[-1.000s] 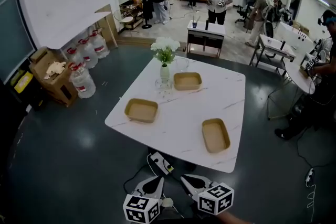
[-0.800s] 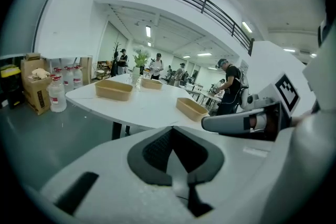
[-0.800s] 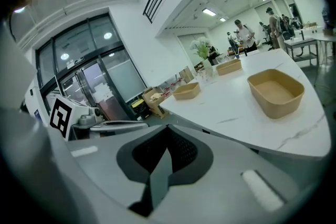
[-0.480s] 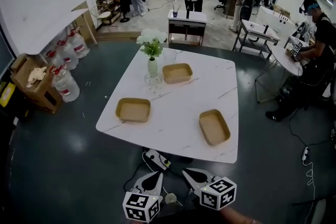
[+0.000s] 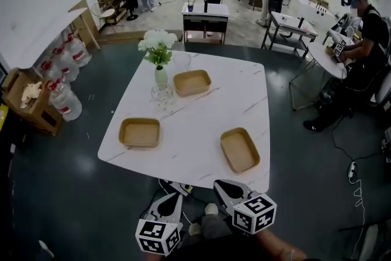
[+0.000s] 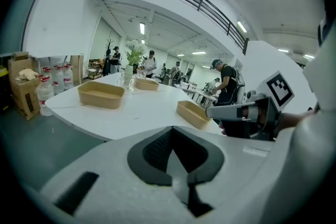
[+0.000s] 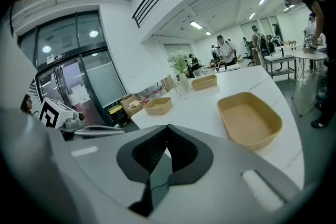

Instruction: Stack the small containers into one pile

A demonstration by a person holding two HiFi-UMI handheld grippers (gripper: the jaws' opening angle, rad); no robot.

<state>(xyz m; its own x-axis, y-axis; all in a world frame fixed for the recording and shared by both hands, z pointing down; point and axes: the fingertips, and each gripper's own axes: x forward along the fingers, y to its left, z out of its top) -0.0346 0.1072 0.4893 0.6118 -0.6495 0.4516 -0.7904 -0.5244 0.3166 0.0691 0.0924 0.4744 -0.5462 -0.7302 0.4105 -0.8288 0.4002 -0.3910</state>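
Three tan, empty containers sit apart on the white marble table [image 5: 201, 116]: one at the left [image 5: 140, 132], one at the far side [image 5: 192, 82], one at the near right [image 5: 239, 150]. My left gripper [image 5: 173, 198] and right gripper [image 5: 222, 187] hang side by side just short of the table's near edge. Both are shut and hold nothing. In the left gripper view the shut jaws [image 6: 171, 128] face the left container [image 6: 101, 94] and the near right one [image 6: 193, 113]. From the right gripper [image 7: 168, 126], the near right container [image 7: 249, 120] lies closest.
A vase of white flowers [image 5: 159, 55] and a glass [image 5: 162, 93] stand at the table's far left, beside the far container. A power strip [image 5: 177, 187] lies on the floor under the near edge. Water bottles [image 5: 61, 95] and a cardboard box [image 5: 27, 98] stand left; people and desks fill the back.
The head view has come nearer to the table, which now sits lower and larger in the picture. Both grippers stay low, shut and empty. The containers have not moved.
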